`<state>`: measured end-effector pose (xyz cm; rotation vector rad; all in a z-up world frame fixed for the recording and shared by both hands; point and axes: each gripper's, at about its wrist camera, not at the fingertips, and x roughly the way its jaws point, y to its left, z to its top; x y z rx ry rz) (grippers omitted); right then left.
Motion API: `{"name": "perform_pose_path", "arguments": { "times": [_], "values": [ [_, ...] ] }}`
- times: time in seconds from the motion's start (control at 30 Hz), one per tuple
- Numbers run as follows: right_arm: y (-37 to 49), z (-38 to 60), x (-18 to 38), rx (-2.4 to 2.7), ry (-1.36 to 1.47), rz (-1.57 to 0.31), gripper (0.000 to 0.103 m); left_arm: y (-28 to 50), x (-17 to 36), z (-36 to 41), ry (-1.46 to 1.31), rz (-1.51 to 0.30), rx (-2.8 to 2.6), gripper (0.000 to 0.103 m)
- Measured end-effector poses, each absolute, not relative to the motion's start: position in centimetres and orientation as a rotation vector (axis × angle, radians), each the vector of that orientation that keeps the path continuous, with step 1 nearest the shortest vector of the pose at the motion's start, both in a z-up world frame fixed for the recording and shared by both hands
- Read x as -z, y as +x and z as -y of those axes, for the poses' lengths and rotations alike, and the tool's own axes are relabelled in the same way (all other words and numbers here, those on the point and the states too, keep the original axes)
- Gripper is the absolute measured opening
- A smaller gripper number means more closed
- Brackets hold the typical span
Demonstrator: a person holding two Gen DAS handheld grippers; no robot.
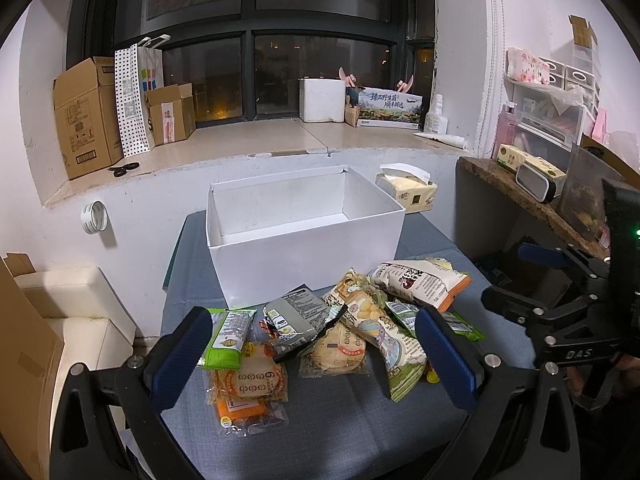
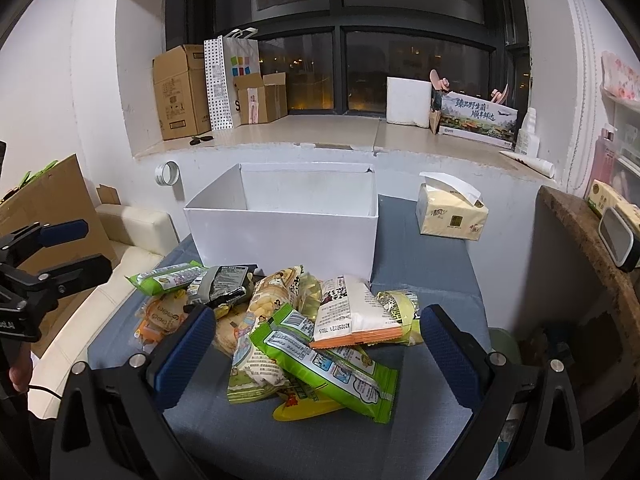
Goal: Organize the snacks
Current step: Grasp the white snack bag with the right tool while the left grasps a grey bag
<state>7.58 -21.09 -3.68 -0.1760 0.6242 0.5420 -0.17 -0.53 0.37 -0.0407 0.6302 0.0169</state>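
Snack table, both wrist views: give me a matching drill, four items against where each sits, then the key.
Items:
1. white box
2. tissue pack
3. scissors
4. tape roll

Places:
A. on the wall below the sill, left of the box
B. on the sill, by the cardboard boxes
C. on the blue table, behind the snack pile, open and holding nothing
D. on the table's far right corner, a tissue sticking up

Pairs: 1-C, 2-D, 3-B, 4-A
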Motion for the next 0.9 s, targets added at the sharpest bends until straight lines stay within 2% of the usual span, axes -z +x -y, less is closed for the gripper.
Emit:
{"name": "perform_pose_path", "arguments": {
  "times": [0.63, 0.7, 0.73, 0.77, 0.9],
  "values": [
    [21.8, 18.5, 11.1, -0.559, -0.163, -1.000, 0.102, 0.0, 0.1, -0.6, -0.068, -0.646, -0.022, 0.103],
    [22.3, 18.2, 12.0, -0.579, -0.159, -1.024, 0.094, 0.0, 0.2, -0.9, -0.072, -0.651, -0.031, 0.103],
    [22.3, 18.0, 12.3, -0.570, -0.175, -1.025, 0.081, 0.0, 0.3, -0.9, -0.073, -0.653, -0.038, 0.103],
    [22.4, 17.7, 12.8, -0.567, -0.192, -1.042, 0.057, 0.0, 0.3, -1.0, -0.074, -0.656, -0.041, 0.103],
    [21.7, 17.3, 13.3, -0.573, -0.215, -1.056, 0.047, 0.0, 0.4, -1.3, -0.080, -0.658, -0.040, 0.103]
  ]
}}
